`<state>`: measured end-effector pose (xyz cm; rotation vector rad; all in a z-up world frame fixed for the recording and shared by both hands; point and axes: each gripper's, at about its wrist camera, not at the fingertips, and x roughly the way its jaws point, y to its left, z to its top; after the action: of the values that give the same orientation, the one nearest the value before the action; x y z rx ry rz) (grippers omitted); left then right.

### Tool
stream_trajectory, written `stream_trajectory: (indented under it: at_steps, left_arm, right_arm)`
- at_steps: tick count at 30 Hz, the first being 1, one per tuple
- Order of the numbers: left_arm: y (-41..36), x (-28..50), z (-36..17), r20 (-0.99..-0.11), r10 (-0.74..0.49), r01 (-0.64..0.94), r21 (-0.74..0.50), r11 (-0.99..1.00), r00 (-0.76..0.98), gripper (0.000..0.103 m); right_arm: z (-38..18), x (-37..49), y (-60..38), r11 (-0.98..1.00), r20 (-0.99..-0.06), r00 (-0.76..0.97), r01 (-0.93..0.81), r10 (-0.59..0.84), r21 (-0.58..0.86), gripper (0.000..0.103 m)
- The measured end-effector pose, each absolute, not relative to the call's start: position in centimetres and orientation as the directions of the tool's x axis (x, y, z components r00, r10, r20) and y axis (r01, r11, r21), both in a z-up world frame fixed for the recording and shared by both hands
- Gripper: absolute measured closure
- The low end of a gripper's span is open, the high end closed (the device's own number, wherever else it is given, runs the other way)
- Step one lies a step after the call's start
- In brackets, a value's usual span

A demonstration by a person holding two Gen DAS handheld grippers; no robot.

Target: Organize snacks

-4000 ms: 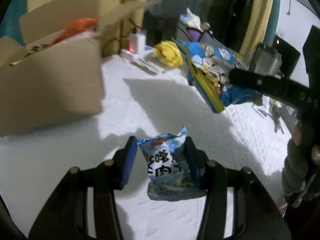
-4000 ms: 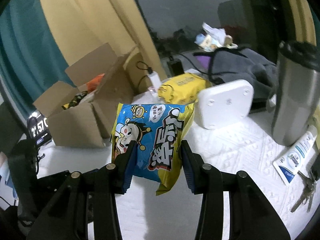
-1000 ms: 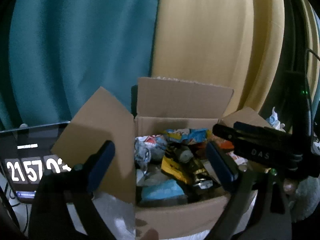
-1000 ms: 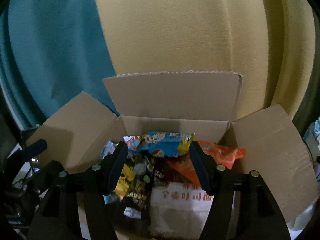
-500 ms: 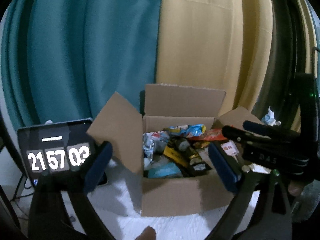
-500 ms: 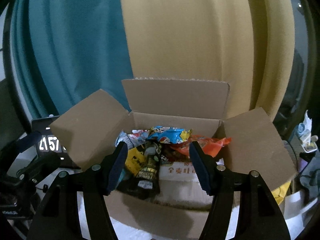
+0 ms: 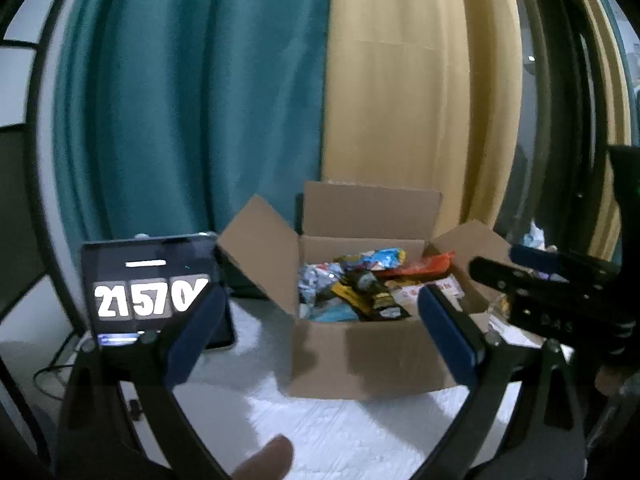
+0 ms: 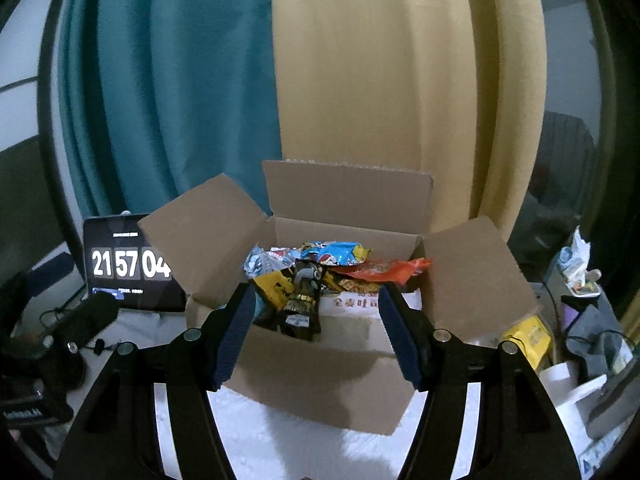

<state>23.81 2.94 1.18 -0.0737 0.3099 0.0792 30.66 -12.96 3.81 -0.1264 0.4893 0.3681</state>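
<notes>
An open cardboard box (image 8: 320, 380) stands on the white table, flaps spread, filled with snack bags. On top lie a blue-and-yellow bag (image 8: 334, 251), an orange bag (image 8: 384, 270), a black-and-yellow packet (image 8: 300, 304) and a white pack with red print (image 8: 352, 300). My right gripper (image 8: 318, 336) is open and empty, set back from the box's near wall. My left gripper (image 7: 324, 338) is wide open and empty, also short of the box (image 7: 360, 360). In the left wrist view the right gripper (image 7: 552, 292) shows at the right, beside the box.
A tablet showing a clock (image 8: 132, 264) leans left of the box, with cables and dark gear in front. At the right are a yellow pack (image 8: 528, 336), grey cloth (image 8: 592, 324) and a white object (image 8: 568, 384). Teal and yellow curtains hang behind. A fingertip (image 7: 268, 460) shows low down.
Both grippers have drawn back from the box, which now looks smaller and farther off. The snack bags they held four seconds ago are gone from their jaws.
</notes>
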Motion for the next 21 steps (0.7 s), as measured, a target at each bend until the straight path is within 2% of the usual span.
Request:
stream_trajectory:
  at_steps: [4, 9, 21]
  left_arm:
    - [2.9, 21.7, 1.9, -0.266, 0.102, -0.119, -0.051, 0.992, 0.958, 0.005]
    - [2.2, 19.0, 3.0, -0.215, 0.08, -0.094, -0.06, 0.994, 0.973, 0.005]
    - [0.5, 14.4, 5.2, -0.152, 0.073, -0.083, -0.06, 0.995, 0.986, 0.005]
  right_arm:
    - [4.3, 28.4, -13.6, 0.928, -0.457, 0.831, -0.371, 0.316, -0.033, 0.036]
    - [5.4, 25.4, -14.3, 0.929, -0.415, 0.855, -0.365, 0.311, -0.057, 0.036]
    - [9.3, 18.1, -16.2, 0.935, -0.28, 0.91, -0.343, 0.305, -0.094, 0.036]
